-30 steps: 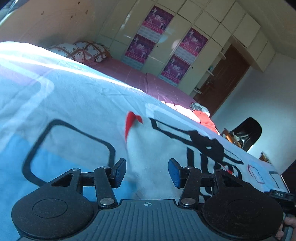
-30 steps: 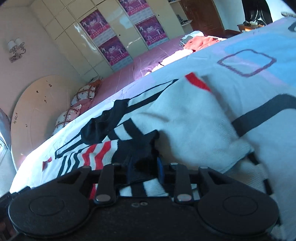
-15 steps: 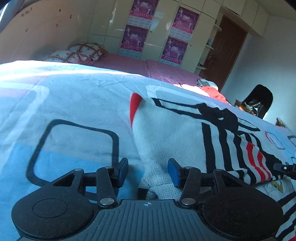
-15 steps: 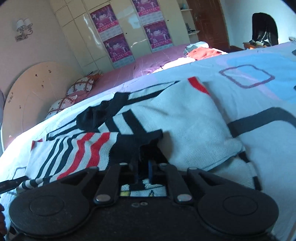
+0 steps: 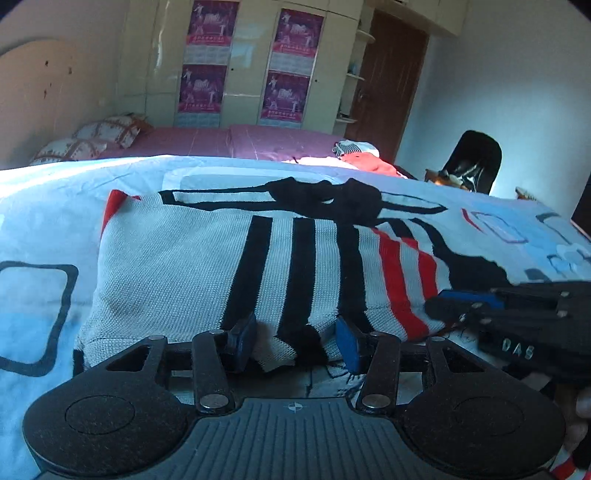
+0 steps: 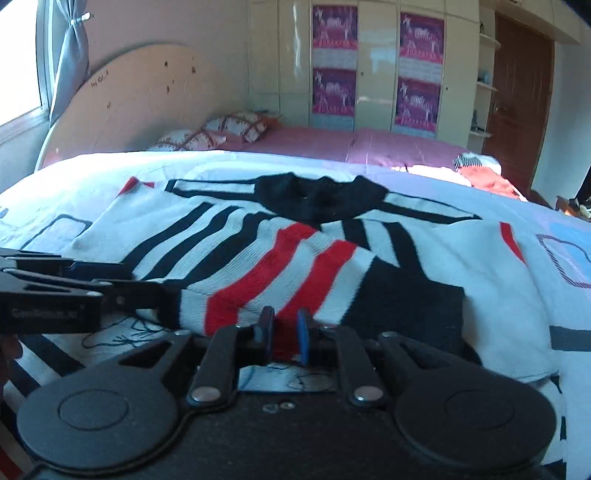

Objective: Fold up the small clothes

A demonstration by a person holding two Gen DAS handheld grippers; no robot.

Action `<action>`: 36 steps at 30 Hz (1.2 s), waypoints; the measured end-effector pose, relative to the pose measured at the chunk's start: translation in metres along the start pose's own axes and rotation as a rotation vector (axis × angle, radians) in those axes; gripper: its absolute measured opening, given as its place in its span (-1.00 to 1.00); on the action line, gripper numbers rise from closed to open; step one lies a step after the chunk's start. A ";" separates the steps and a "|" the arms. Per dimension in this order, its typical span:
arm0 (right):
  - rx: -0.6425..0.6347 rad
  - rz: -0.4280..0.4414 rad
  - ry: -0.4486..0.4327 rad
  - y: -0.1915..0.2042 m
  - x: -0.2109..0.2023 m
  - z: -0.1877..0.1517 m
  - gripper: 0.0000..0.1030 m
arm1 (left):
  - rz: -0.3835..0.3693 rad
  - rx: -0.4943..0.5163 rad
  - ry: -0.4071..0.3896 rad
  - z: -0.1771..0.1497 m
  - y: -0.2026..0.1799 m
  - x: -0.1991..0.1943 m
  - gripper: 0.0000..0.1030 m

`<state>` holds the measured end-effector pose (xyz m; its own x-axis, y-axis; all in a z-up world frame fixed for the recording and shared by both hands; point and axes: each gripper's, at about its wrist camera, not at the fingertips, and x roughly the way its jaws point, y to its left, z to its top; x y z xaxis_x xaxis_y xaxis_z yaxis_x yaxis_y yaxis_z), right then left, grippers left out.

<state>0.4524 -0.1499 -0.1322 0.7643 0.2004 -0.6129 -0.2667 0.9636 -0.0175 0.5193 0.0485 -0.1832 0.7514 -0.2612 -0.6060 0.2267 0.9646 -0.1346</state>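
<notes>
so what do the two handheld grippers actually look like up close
Both are matte black plastic. The left gripper and right gripper each have two round discs at the base, linkage bars with silver rivets, and blue pads on the fingertips. The left has a ribbed body; white lettering marks each one's side.

Background of a bedroom scene. Beyond the jaws, a bed sheet [image 5: 48,206] in pale blue and white with dark rounded-square outlines covers the near surface. Farther beyond lies a pink bedspread [image 6: 317,142], with two patterned pillows [image 6: 221,131] to the left of the jaws against a curved beige headboard [image 6: 140,99]. A cream wardrobe [image 5: 243,62] carrying four magenta posters [image 5: 286,35] stands straight ahead. To the right: a brown door [image 5: 391,85], a heap of red cloth [image 5: 365,162] and a black chair [image 5: 476,158]. Far left, a grey curtain [image 6: 72,62].
</notes>
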 end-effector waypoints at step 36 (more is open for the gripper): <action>0.580 0.018 0.155 -0.117 -0.233 -0.169 -0.40 | -0.094 -0.396 0.164 -0.147 0.036 -0.207 -0.14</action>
<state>0.2060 -0.3395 -0.1212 0.6564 0.2318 -0.7179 0.1181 0.9083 0.4012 0.2810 0.1429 -0.1774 0.6235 -0.3703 -0.6886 0.0107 0.8847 -0.4660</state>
